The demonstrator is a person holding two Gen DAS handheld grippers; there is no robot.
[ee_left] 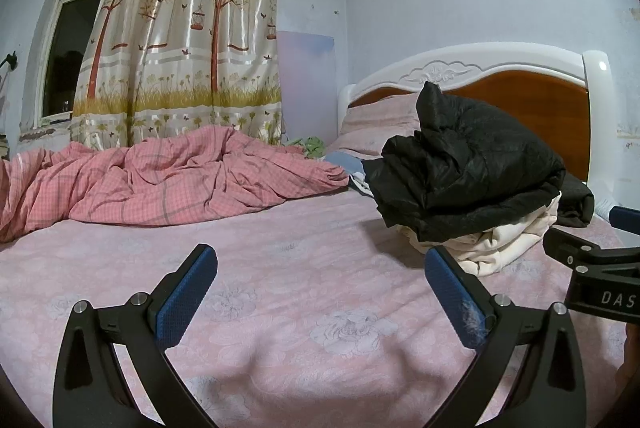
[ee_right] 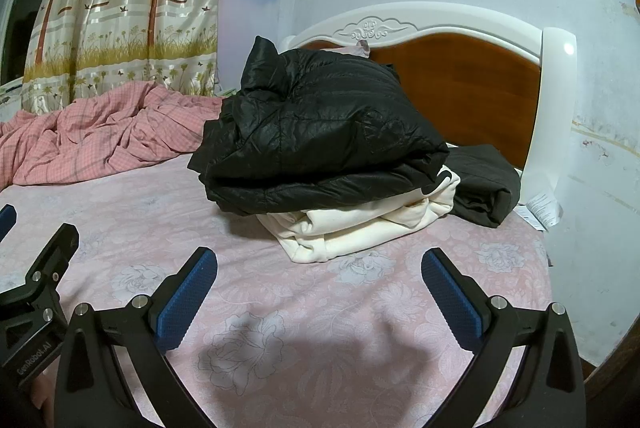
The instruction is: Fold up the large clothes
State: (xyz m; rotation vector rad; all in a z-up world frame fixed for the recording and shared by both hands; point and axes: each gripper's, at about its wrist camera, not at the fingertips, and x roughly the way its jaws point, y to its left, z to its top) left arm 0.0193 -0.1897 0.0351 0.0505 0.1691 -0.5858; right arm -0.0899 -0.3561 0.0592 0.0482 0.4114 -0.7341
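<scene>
A folded black puffer jacket (ee_right: 320,140) lies on top of a folded cream garment (ee_right: 360,224), stacked on the pink floral bed sheet (ee_right: 280,308) near the headboard. Another dark folded garment (ee_right: 486,180) sits behind the stack to the right. The same black jacket (ee_left: 472,164) and cream garment (ee_left: 500,244) show at the right in the left wrist view. My left gripper (ee_left: 320,264) hangs open over bare sheet, left of the stack. My right gripper (ee_right: 320,264) is open too, just in front of the stack, holding nothing. Each gripper shows at the edge of the other's view.
A rumpled pink checked duvet (ee_left: 160,180) lies across the far left of the bed. The white and brown headboard (ee_right: 460,76) and a pink pillow (ee_left: 380,124) stand behind the stack. A patterned curtain (ee_left: 180,48) hangs by the window. The bed's right edge (ee_right: 548,268) meets the wall.
</scene>
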